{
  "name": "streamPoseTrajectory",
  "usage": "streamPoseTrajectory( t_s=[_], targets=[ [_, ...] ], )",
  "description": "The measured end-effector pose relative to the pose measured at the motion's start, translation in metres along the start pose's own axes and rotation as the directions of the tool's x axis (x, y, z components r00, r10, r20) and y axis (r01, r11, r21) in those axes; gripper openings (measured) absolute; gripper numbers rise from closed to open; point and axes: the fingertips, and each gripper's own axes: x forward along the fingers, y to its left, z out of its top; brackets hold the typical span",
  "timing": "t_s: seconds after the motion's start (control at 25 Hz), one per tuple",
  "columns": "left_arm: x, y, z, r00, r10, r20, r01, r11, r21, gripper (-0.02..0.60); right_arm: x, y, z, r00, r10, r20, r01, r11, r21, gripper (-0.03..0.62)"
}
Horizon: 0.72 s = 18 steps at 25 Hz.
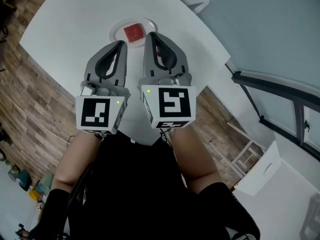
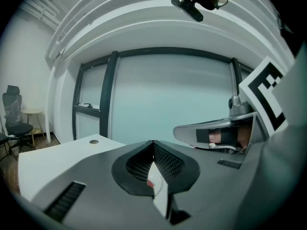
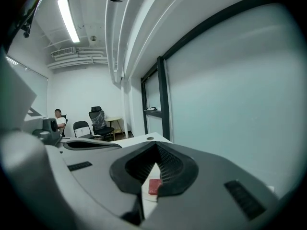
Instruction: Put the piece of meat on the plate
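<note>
The left hand-held gripper (image 1: 122,43) and right hand-held gripper (image 1: 150,34) hang side by side above the desk (image 1: 75,29), each with its jaws together on nothing. Just beyond and below their tips, the piece of meat (image 1: 133,32) already lies on the plate (image 1: 117,30) (squarish, no clear long axis), nearer the right tip. Nothing stands between them, so the task looks done.

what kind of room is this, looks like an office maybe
Probably an office or meeting room: a black swivel office chair, a large white table and a dark-framed frosted glass partition wall.
</note>
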Motion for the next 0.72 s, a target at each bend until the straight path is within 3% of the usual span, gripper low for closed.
streamPoseTrajectory(
  t_s=[0.72],
  targets=[
    [-0.072, -0.059, 0.083, 0.990, -0.058, 0.128, 0.049, 0.996, 0.071, 0.003, -0.105, 0.025, 0.084, 0.971, 0.020, 0.238, -0.009, 0.999, -0.049, 0.003]
  ],
)
